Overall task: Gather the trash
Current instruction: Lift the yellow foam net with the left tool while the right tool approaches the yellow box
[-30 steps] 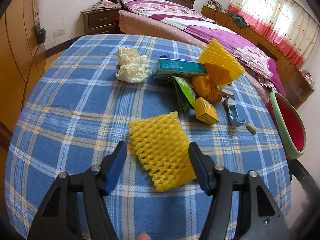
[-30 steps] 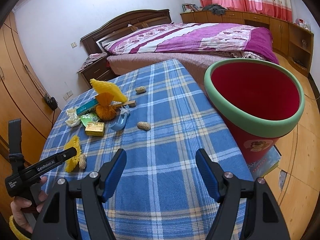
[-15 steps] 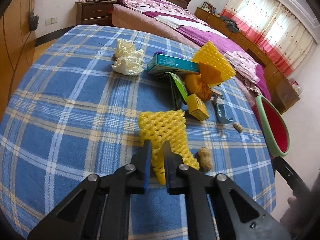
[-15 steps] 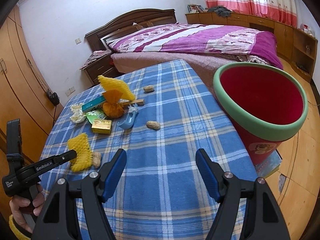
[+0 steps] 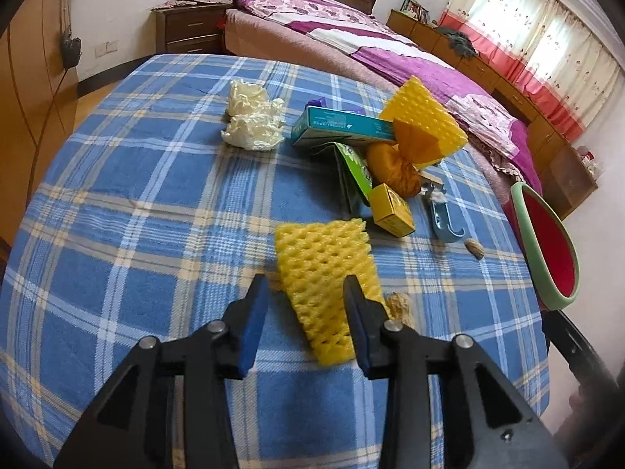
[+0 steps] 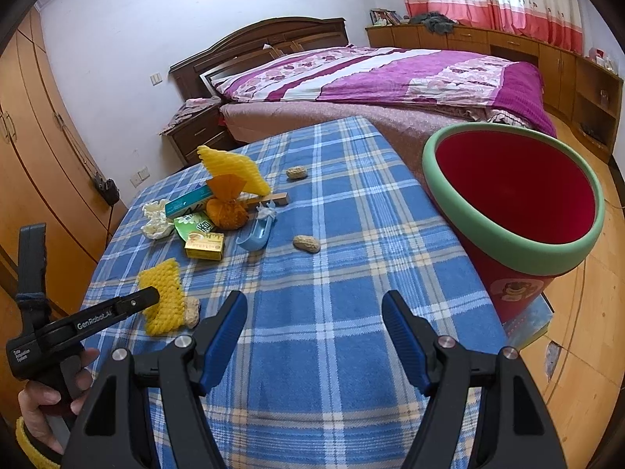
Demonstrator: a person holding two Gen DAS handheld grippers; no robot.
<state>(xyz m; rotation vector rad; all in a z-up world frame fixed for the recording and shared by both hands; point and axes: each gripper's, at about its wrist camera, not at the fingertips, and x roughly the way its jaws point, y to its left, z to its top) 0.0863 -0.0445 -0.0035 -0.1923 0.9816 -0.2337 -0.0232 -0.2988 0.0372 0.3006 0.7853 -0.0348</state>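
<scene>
- Low in the middle of the left wrist view, a yellow foam fruit net [image 5: 327, 273] is seen lying flat on the blue plaid tablecloth [image 5: 136, 203], its near end between the fingers of the left gripper [image 5: 306, 322].
- The jaws of the left gripper have just been opening; the net lies between them, the right pad is at or against its edge, and a gap of cloth shows beside the left pad, so no grip is judged to be held.
- For a sound pick-up, the jaws would best be centred over the net, lowered to the cloth and closed until the soft mesh is squeezed firmly; a light pinch on springy foam is likely to slip.
- Care is called for with the peanut [image 5: 398, 305] lying just beside the net's right edge, which could be caught or knocked along.
- The net is seen as a lattice of open diamond cells, bright yellow, roughly a flattened sleeve, wider at its far end.
- In the right wrist view the right gripper [image 6: 314, 338] is held wide open over bare cloth, with nothing between its pads.
- At the right of that view a red bin [image 6: 511, 203] with a pale green rim stands beside the table, its mouth open; it is judged to be the place for the trash.
- Further up the table, a cluster of litter is left: crumpled white plastic [image 5: 254, 119], a teal carton [image 5: 343, 127], a second yellow net [image 5: 424, 121], an orange mesh bag [image 5: 394, 164], a small yellow box [image 5: 391, 209], a blue hook [image 5: 445, 222] and another peanut [image 5: 474, 248].
</scene>
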